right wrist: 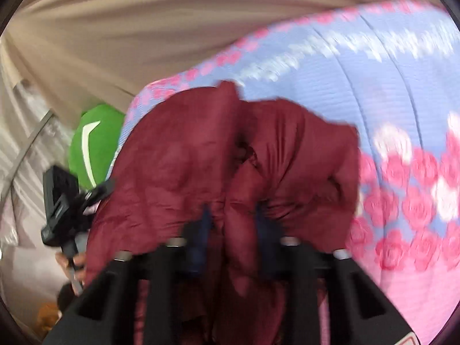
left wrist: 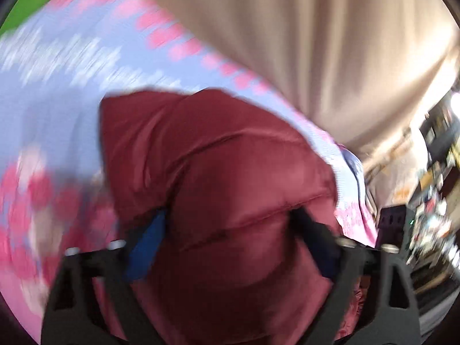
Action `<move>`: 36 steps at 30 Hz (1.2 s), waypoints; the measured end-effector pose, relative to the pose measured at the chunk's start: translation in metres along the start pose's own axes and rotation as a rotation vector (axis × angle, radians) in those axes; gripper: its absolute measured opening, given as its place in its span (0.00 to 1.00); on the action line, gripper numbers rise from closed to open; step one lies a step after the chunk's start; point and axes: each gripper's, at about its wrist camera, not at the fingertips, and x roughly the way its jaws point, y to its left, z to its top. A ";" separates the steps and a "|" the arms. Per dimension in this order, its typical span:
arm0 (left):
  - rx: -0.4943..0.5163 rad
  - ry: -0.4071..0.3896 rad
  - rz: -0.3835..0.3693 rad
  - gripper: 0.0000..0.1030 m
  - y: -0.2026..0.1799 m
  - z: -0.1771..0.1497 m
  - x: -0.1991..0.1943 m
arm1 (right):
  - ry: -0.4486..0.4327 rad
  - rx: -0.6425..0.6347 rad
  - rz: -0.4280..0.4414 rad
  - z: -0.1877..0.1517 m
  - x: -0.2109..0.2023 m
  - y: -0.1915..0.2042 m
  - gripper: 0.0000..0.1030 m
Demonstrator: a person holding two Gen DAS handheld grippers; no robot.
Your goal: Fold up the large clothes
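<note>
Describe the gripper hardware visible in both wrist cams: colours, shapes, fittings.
Both are matte black, moulded-looking frames with triangular cut-outs and silver round bolt heads along the top bar. The left gripper has a blue pad on one of its fingers; the other looks dark. The right gripper has dark navy fingers. A red-edged white sticker shows at its lower corner. No cables or sleeves discernible; motion blur hides finer markings.

Bulky maroon jacket point(right wrist: 201, 155) fills foreground, floral bedspread point(right wrist: 373, 92) free beyond, curtain point(left wrist: 316, 28) behind
</note>
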 end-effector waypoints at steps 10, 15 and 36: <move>0.289 -0.036 0.291 0.67 -0.061 0.001 0.031 | 0.001 -0.041 -0.180 0.005 0.009 -0.005 0.38; 0.398 -0.069 0.419 0.83 -0.107 -0.045 -0.039 | -0.016 -0.035 -0.181 -0.024 -0.036 0.005 0.44; 0.284 0.018 0.571 0.78 -0.121 -0.166 -0.058 | 0.014 -0.237 -0.441 -0.136 -0.045 0.066 0.10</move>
